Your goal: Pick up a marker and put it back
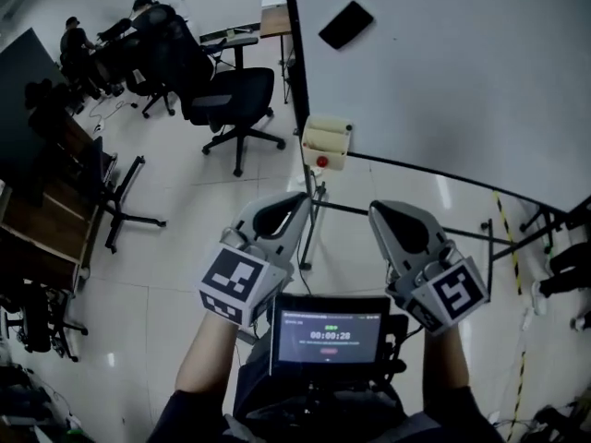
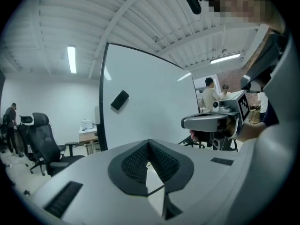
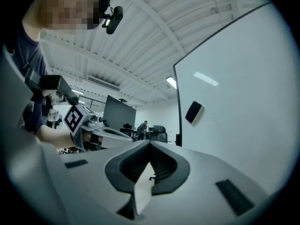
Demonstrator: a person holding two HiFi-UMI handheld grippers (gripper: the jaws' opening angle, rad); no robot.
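Observation:
No marker shows in any view. A large whiteboard point(image 1: 443, 72) stands ahead on a wheeled frame, with a black eraser point(image 1: 346, 24) stuck to it. In the head view both grippers are held side by side in front of the board's lower edge, pointing at it. My left gripper point(image 1: 300, 198) has its jaws closed together, tips meeting, with nothing between them point(image 2: 149, 142). My right gripper point(image 1: 377, 212) is shut and empty too point(image 3: 150, 143). Each gripper view catches the other gripper off to its side.
A cream box with a red button point(image 1: 326, 143) hangs at the board's lower left corner. Black office chairs point(image 1: 231, 100) and people at desks point(image 1: 102, 44) fill the room to the left. A small screen point(image 1: 329, 333) sits at my chest.

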